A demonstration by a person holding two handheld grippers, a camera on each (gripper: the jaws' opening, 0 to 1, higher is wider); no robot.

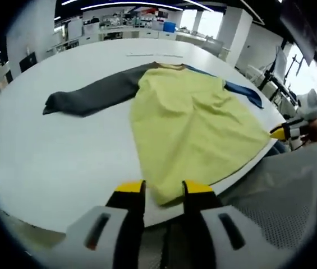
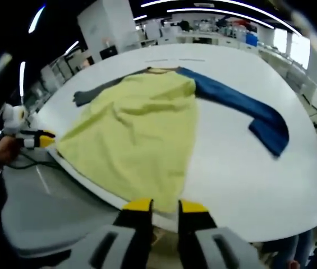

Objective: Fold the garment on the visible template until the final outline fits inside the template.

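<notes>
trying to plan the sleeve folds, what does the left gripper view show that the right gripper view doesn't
Left gripper view: the grey sleeve laid out in full, ending in its cuff, and the right gripper at the table edge.

Right gripper view: the blue sleeve in full, bent near its end, and the left gripper at the table edge.

Both: the yellow garment body spread flat on the white round table, its hem nearest the fingers, collar at the far end.

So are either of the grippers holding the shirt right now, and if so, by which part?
Nothing is held. The left gripper and right gripper both stand open at the near hem of the yellow shirt, with their jaws apart and no cloth between them.
</notes>
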